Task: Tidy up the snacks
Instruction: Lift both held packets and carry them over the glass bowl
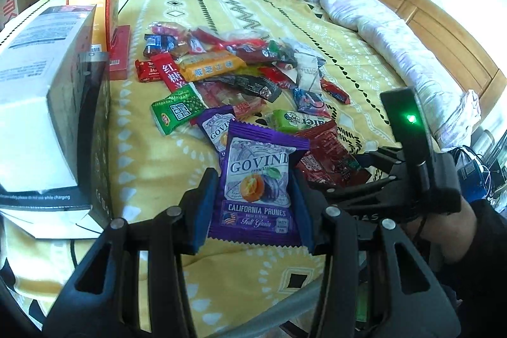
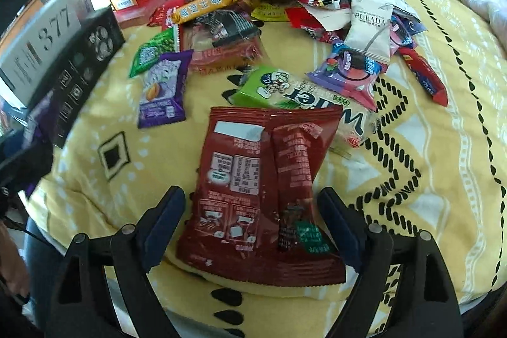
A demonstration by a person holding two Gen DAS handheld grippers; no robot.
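Note:
A pile of wrapped snacks (image 1: pixel 228 65) lies on a yellow patterned bedspread (image 1: pixel 152 148). My left gripper (image 1: pixel 250 208) is shut on a purple prune packet (image 1: pixel 258 182), its blue pads pressing both side edges. A second purple prune packet (image 1: pixel 215 129) lies just behind. My right gripper (image 2: pixel 253 230) is open, its jaws on either side of a dark red snack packet (image 2: pixel 263 195) lying flat, with gaps at both pads. That red packet also shows in the left wrist view (image 1: pixel 329 157), under the right gripper's body (image 1: pixel 412 179). A green wafer packet (image 2: pixel 301 97) lies behind it.
A white and black box (image 1: pixel 44 116) stands at the left, with an orange-red box (image 1: pixel 95 5) behind it on a flat red box (image 1: pixel 118 53). A folded pale quilt (image 1: pixel 364 21) lies along the right beside the wooden bed frame (image 1: pixel 443 37). Clutter fills the room beyond.

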